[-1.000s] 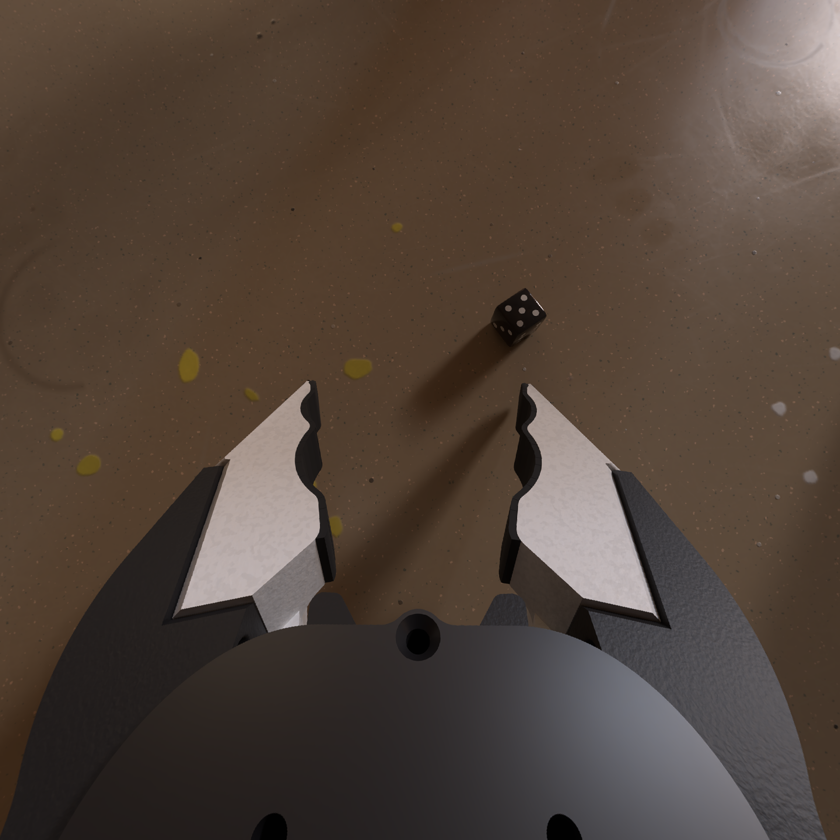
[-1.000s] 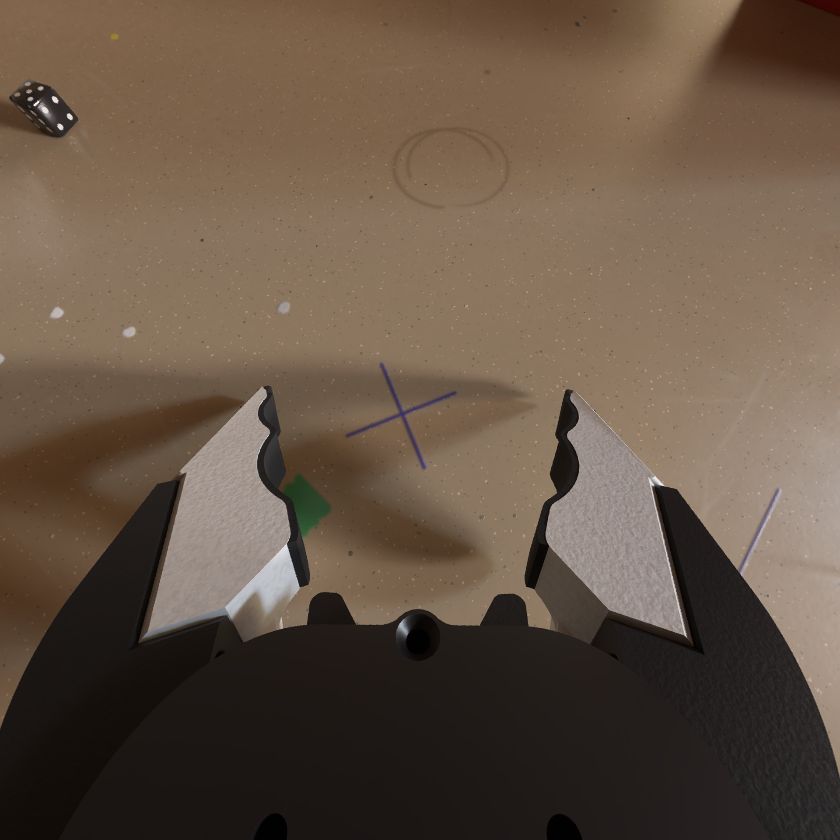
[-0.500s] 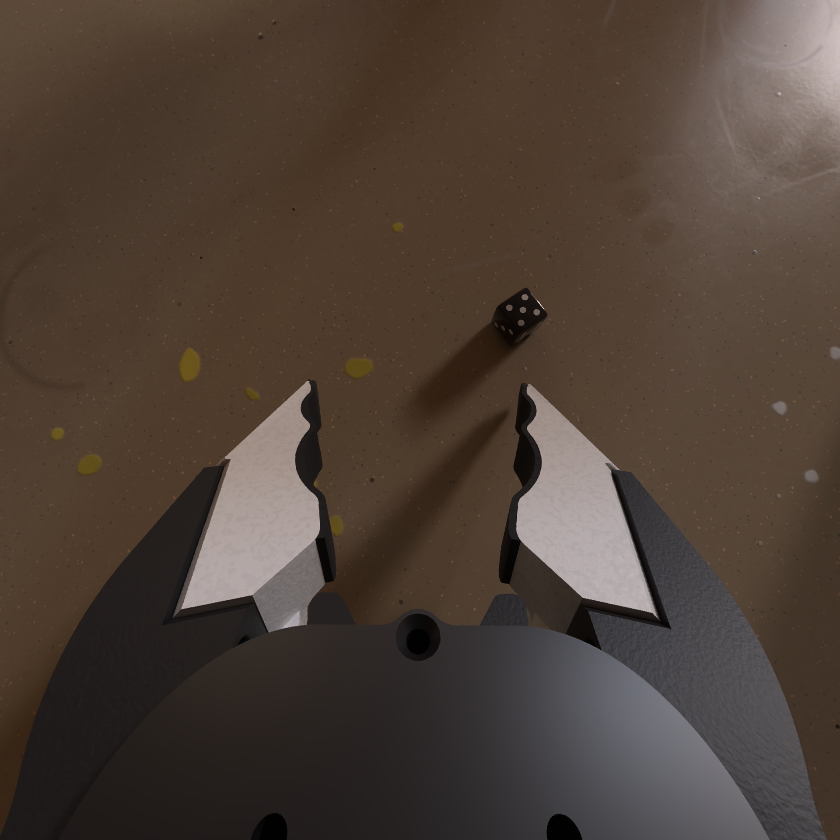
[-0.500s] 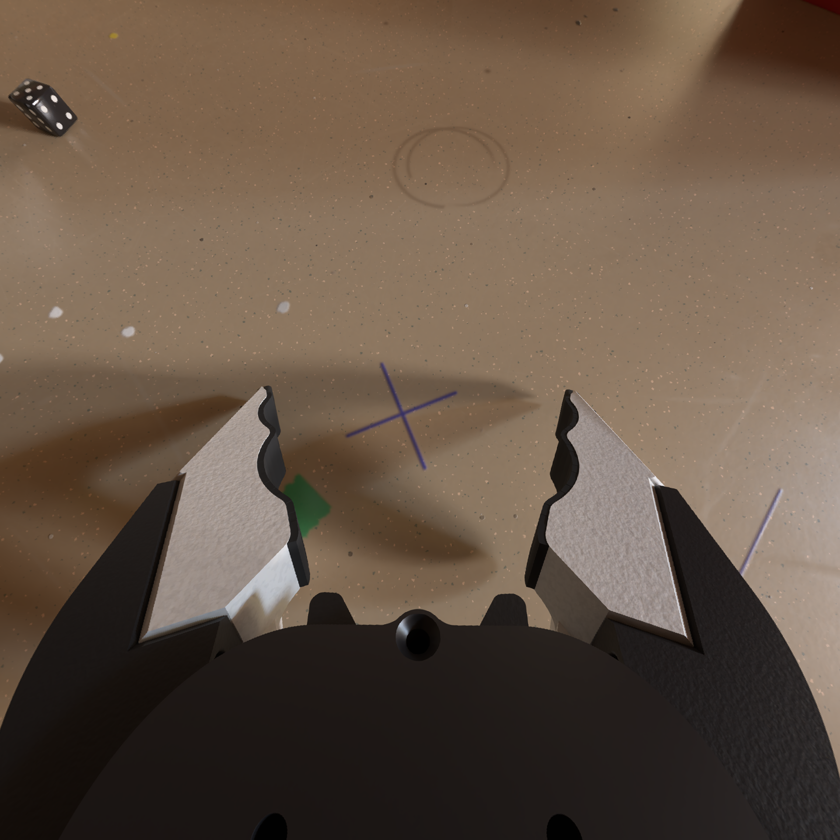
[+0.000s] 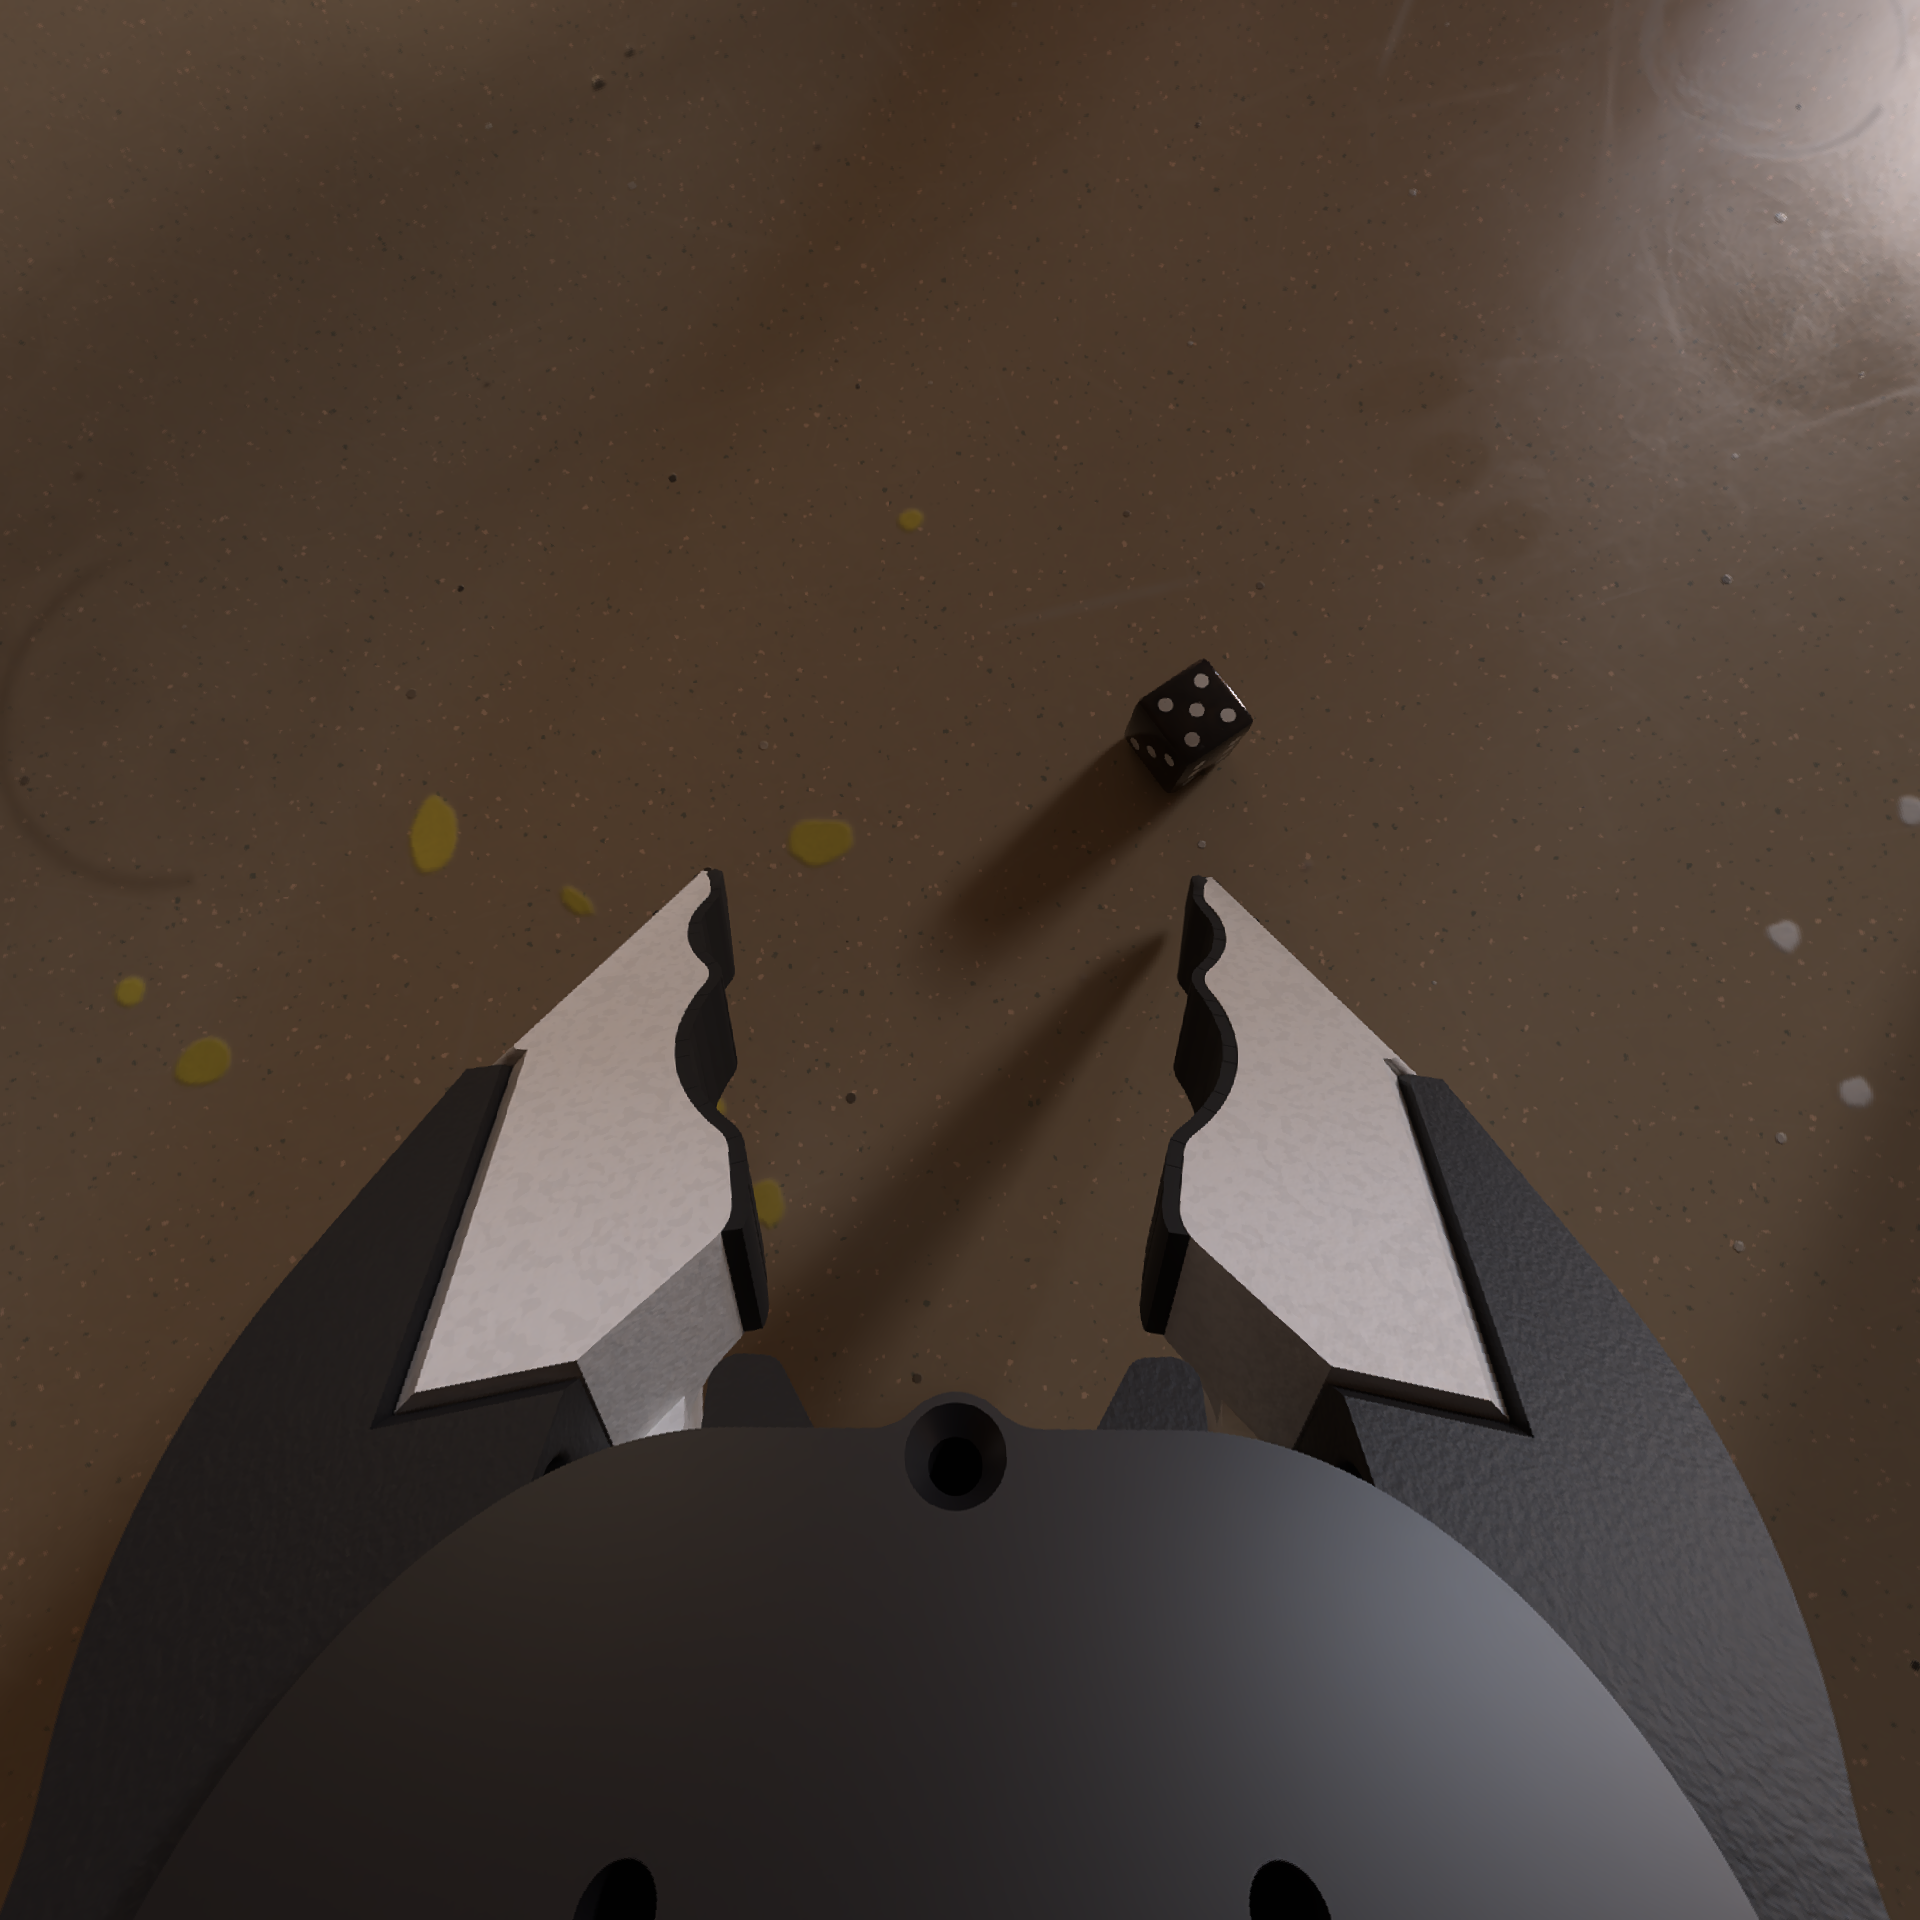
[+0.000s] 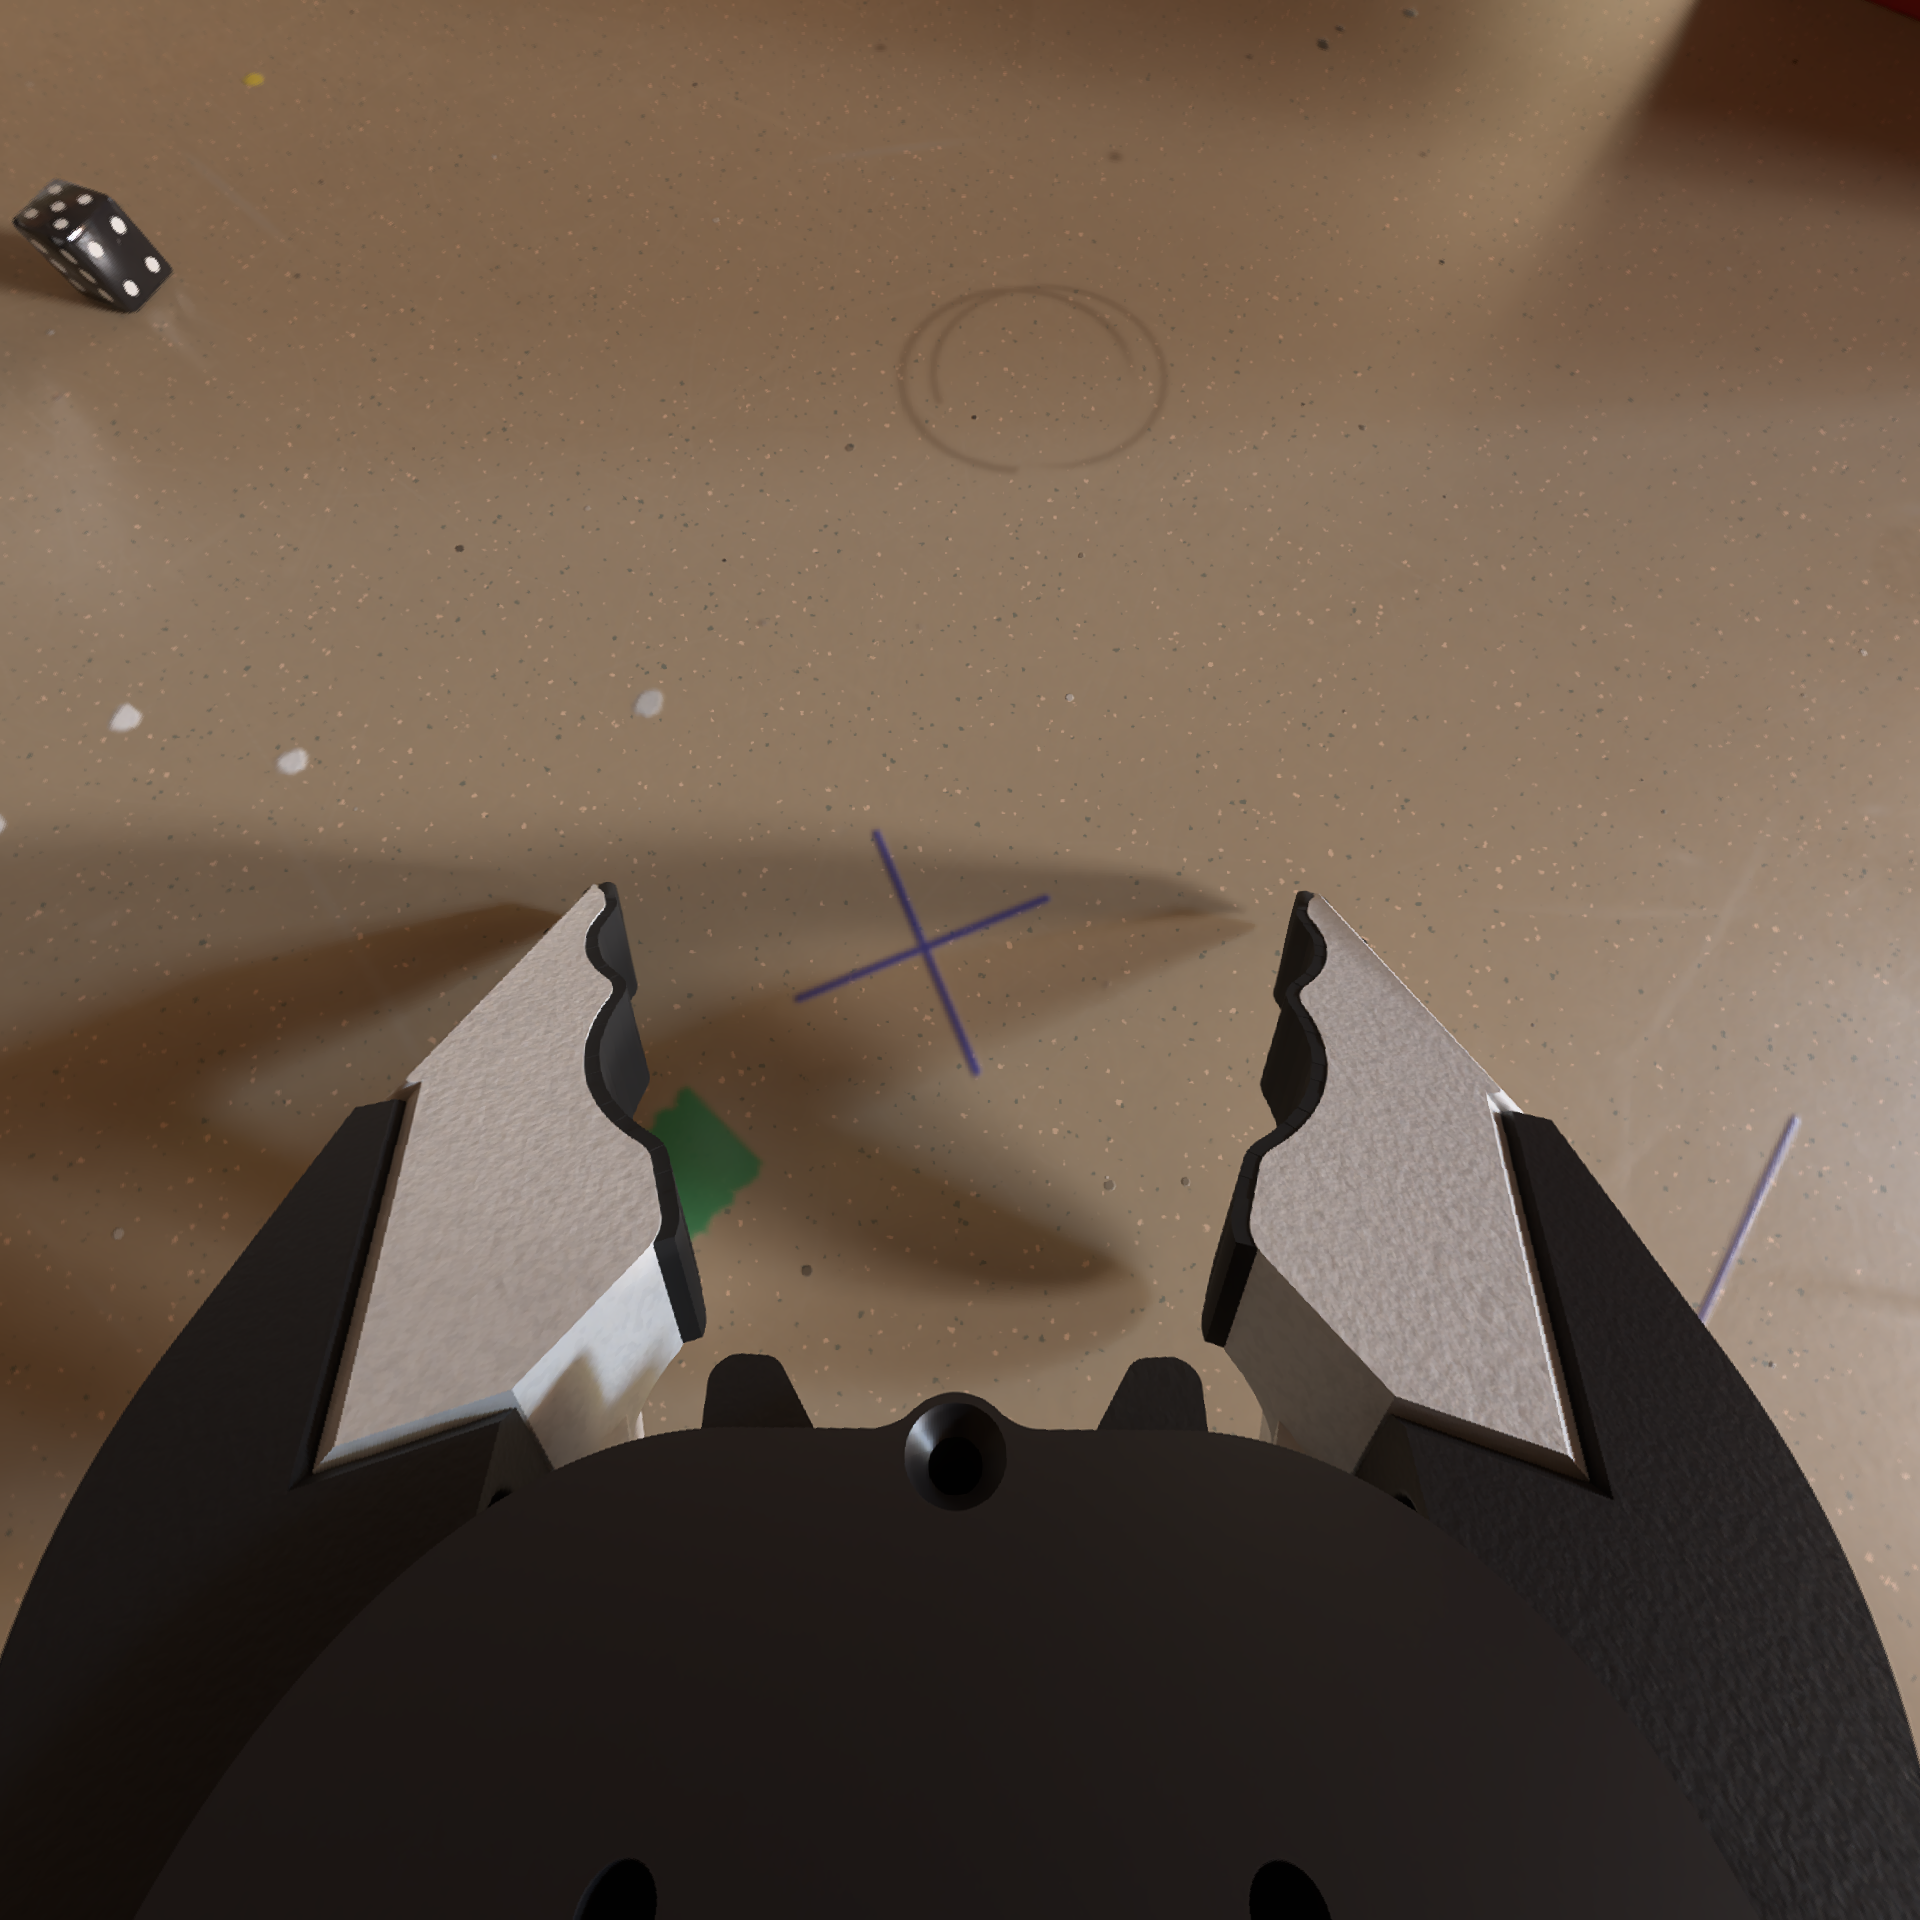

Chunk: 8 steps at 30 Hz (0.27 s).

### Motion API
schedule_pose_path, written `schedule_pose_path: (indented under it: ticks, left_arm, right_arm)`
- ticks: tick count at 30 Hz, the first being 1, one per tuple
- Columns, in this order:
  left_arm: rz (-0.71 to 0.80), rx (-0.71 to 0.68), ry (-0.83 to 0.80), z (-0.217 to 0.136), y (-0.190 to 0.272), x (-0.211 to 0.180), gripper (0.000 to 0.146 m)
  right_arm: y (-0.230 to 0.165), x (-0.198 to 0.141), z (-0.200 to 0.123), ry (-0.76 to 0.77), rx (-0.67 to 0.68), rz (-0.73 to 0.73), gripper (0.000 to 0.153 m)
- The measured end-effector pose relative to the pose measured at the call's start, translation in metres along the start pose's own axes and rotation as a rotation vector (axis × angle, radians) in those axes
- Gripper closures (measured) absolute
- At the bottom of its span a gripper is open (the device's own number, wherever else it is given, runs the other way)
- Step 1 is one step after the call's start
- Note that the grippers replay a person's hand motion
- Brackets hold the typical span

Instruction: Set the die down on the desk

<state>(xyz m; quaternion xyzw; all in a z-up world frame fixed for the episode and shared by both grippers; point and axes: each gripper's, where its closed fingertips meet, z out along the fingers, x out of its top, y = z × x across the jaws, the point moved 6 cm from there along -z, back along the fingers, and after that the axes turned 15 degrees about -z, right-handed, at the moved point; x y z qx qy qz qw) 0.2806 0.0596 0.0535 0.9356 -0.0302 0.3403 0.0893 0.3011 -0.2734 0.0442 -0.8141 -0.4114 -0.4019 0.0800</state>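
A small black die (image 5: 1190, 722) with white pips rests on the brown desk (image 5: 727, 364), casting a long shadow toward the lower left. My left gripper (image 5: 956, 899) is open and empty, above the desk, with the die just ahead and right of its right fingertip. The die also shows in the right wrist view (image 6: 94, 244), far off at the upper left. My right gripper (image 6: 951, 904) is open and empty, above a blue cross mark (image 6: 923, 948).
Yellow paint spots (image 5: 434, 831) lie left of the left gripper, white specks (image 5: 1785, 933) to its right. A ring stain (image 6: 1034, 376), a green patch (image 6: 707, 1153) and a thin blue line (image 6: 1751, 1210) mark the desk. Something red (image 6: 1860, 62) shows at the top right.
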Motion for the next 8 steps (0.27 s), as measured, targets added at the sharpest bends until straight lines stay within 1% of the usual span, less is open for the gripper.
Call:
schedule_pose_path:
  ticks: [3, 6, 8]
  left_arm:
    - [0.000, 0.001, -0.001, 0.000, 0.000, 0.000, 0.059]
    - [-0.003, -0.003, -0.001, 0.000, 0.000, 0.000, 0.060]
    - [-0.013, -0.030, 0.010, -0.002, 0.000, 0.001, 0.064]
  right_arm:
    - [-0.001, 0.001, 0.001, -0.005, -0.012, 0.011, 0.027]
    - [0.000, 0.004, 0.001, -0.013, -0.005, -0.004, 0.028]
    - [0.001, 0.014, -0.004, -0.005, -0.025, -0.041, 0.042]
